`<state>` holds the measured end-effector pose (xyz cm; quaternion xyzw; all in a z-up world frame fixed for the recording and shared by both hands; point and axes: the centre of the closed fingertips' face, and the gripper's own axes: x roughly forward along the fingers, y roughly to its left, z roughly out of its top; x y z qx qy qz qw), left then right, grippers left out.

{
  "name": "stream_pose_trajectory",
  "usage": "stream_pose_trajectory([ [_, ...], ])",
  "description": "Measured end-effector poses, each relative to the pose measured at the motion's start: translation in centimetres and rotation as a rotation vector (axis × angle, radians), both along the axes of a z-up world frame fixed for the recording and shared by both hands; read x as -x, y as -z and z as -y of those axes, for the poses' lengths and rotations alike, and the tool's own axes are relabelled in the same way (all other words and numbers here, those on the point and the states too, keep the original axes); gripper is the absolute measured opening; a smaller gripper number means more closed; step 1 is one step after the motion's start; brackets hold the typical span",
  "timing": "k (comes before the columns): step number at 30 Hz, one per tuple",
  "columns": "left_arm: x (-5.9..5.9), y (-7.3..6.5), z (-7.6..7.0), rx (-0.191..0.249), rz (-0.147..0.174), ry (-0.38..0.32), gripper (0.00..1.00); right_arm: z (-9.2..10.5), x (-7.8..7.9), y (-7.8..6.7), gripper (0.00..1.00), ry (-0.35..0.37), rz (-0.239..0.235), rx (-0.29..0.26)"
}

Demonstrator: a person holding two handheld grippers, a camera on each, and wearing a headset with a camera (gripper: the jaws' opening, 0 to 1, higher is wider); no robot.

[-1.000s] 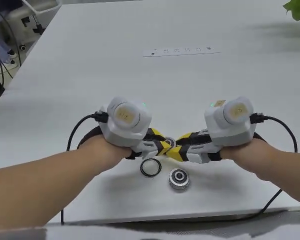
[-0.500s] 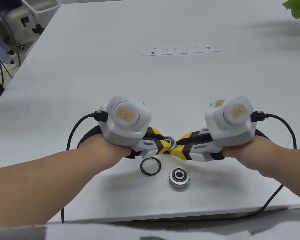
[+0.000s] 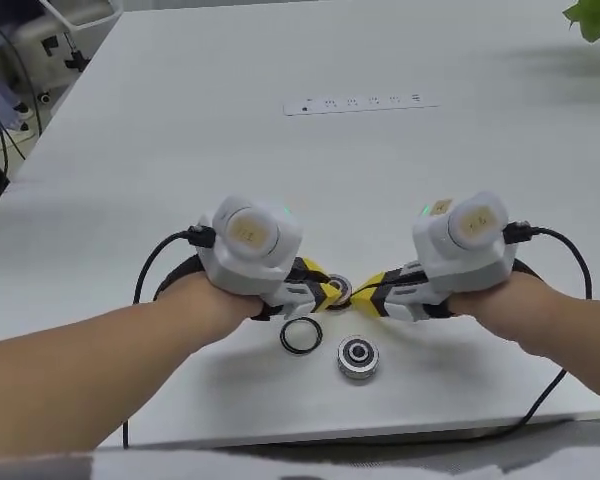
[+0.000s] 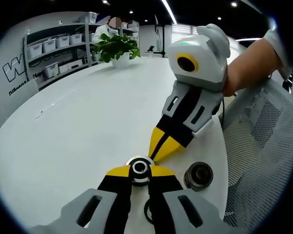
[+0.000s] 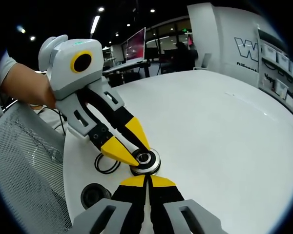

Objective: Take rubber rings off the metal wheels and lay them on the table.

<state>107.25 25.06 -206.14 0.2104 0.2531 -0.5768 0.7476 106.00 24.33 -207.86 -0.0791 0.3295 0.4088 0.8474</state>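
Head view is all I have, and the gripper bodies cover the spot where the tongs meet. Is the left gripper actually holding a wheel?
Observer: Yes. In the left gripper view, the left gripper has its tongs closed on either side of a metal wheel.
Operator: And the right tongs?
Observer: In the right gripper view, the right gripper has its tongs shut together, with the tips right at that wheel's rim. I can't tell whether they have pinched any rubber.

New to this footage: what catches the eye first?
Two grippers meet tip to tip near the front edge of the table: the left gripper clamps a small metal wheel, and the right gripper touches its rim with closed tips. Nearer the person lie a loose black rubber ring and a second wheel.
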Motion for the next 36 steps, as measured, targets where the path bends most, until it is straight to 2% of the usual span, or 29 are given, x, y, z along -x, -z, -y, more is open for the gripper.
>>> stream_pose_trajectory([
  [10, 0.0, 0.0, -0.1, -0.005, 0.002, -0.001, 0.07, 0.3, -0.2, 0.0, 0.00, 0.041, -0.030, -0.021],
  [21, 0.0, 0.0, -0.1, -0.002, 0.003, -0.004, 0.07, 0.3, 0.1, -0.6, 0.00, 0.099, -0.091, -0.080],
  [24, 0.0, 0.1, -0.1, 0.001, 0.005, -0.007, 0.07, 0.4, 0.0, -0.9, 0.00, 0.108, -0.079, -0.081],
  [25, 0.0, 0.0, -0.1, 0.002, 0.005, -0.008, 0.07, 0.3, -0.2, -1.2, 0.00, 0.116, -0.076, -0.102],
  [27, 0.0, 0.0, -0.1, 0.002, 0.006, -0.010, 0.07, 0.3, -0.3, -1.2, 0.00, 0.129, -0.088, -0.110],
  [30, 0.1, 0.0, 0.0, 0.001, 0.007, -0.013, 0.07, 0.4, -0.4, -1.0, 0.00, 0.135, -0.072, -0.095],
  [36, 0.1, 0.0, 0.0, 0.000, 0.009, -0.017, 0.07, 0.3, -0.7, -1.3, 0.00, 0.150, -0.070, -0.119],
])
